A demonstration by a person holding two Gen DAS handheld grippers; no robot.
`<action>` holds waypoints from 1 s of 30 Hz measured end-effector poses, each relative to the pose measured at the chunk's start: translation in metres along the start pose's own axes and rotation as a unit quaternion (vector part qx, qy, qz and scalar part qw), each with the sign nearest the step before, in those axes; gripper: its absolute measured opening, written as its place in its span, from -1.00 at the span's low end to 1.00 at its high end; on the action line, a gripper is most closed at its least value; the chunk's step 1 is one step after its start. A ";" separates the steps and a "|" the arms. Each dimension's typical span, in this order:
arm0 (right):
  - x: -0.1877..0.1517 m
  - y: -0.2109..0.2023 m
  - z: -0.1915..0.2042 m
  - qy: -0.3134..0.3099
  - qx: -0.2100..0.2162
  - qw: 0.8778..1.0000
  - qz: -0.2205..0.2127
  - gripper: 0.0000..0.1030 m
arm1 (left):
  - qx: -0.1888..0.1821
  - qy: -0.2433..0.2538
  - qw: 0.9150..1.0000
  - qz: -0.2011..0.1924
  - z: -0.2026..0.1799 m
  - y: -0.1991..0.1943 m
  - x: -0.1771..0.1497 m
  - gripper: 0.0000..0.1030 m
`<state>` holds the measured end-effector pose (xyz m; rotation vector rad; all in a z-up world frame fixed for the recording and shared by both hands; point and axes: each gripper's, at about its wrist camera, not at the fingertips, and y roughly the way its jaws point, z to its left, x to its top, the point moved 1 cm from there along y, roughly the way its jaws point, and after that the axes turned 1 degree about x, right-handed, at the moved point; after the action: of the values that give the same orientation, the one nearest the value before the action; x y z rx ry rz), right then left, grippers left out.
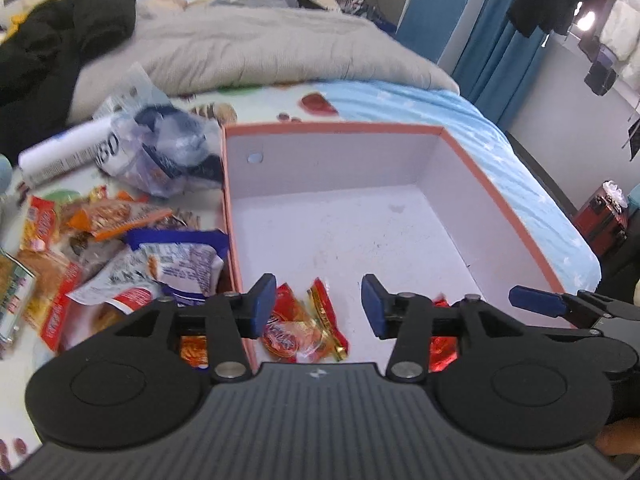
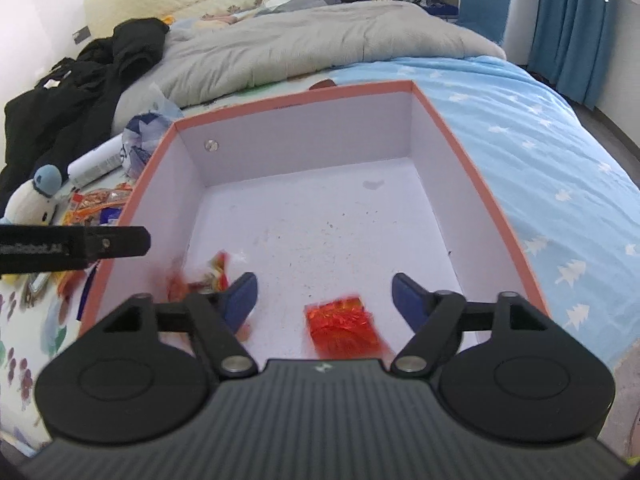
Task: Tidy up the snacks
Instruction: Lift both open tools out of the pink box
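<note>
Both tools wide, empty over salmon-rimmed white cardboard box. Loose snack-packet pile lies left of box — your left tool nearer; right tool far side.

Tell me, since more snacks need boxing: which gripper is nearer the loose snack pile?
Left. The left gripper hangs beside the snack pile; the right gripper is farther across the box.

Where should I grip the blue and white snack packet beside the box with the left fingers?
Judging by its pose, take the blue and white packet by its raised, crumpled top edge, coming down from above. It lies flat against the box wall among other wrappers, so side access looks blocked. The left gripper is open over the box.
</note>
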<state>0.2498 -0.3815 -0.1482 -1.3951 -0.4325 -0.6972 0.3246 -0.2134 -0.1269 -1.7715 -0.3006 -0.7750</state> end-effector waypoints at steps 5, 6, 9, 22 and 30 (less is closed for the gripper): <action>-0.005 -0.029 0.010 -0.001 0.008 1.000 -0.020 0.49 | -0.004 0.001 1.000 -0.022 -0.001 -0.039 -0.007 0.04; -0.007 -0.037 0.012 -0.001 0.009 1.000 -0.025 0.49 | -0.003 0.002 1.000 -0.028 -0.001 -0.049 -0.010 0.04; -0.013 -0.060 0.021 -0.001 0.018 0.999 -0.040 0.49 | -0.003 0.005 0.999 -0.044 -0.001 -0.079 -0.019 0.04; -0.042 -0.141 0.059 -0.006 0.038 0.995 -0.091 0.49 | 0.002 0.001 0.995 -0.099 0.011 -0.191 -0.071 0.04; -0.063 -0.169 0.082 -0.017 0.054 0.993 -0.108 0.49 | 0.004 -0.010 0.993 -0.116 0.021 -0.228 -0.100 0.04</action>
<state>0.1000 -0.2940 -0.0527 -1.2714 -0.6461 -0.8143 0.1298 -0.0982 -0.0216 -1.7569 -0.5285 -0.9195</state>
